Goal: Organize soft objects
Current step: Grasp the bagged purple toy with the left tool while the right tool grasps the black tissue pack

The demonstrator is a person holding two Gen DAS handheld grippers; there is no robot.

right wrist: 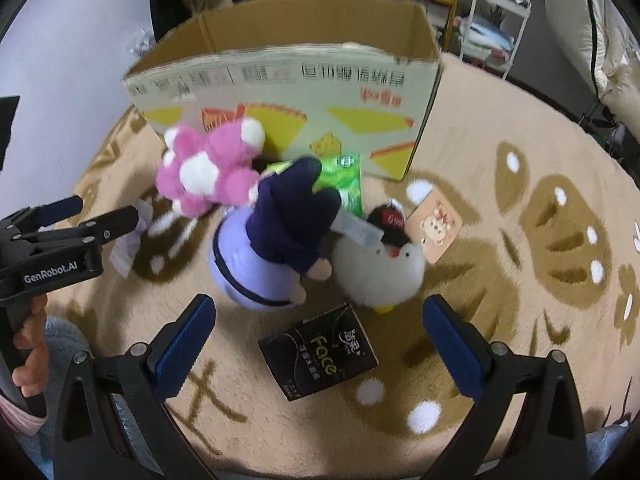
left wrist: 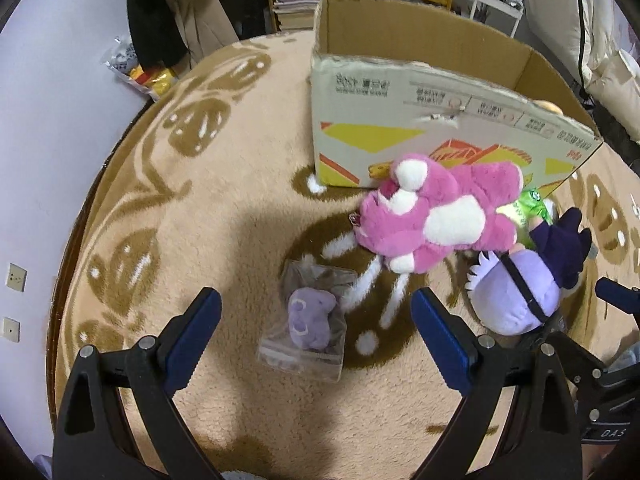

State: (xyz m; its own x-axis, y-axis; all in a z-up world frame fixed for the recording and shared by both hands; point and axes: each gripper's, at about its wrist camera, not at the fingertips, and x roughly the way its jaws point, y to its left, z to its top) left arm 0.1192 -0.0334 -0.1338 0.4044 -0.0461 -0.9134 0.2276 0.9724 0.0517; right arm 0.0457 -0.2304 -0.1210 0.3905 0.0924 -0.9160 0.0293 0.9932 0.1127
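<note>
Both tongs hang wide and empty: the left gripper (left wrist: 316, 332) frames the bagged purple plush (left wrist: 310, 318), the right gripper (right wrist: 318, 340) the black tissue pack (right wrist: 318, 354), likely both bound for the cardboard box (right wrist: 280, 88) on the rug (right wrist: 500, 280).

Two wrist fisheyes looking down and forward over the carpet

The left view faces the cardboard box (left wrist: 420, 120) from the near left; the right view faces it from further right. Both sit close above the floor and share the box, the pink plush (left wrist: 432, 216) and the purple doll (right wrist: 272, 240).
</note>
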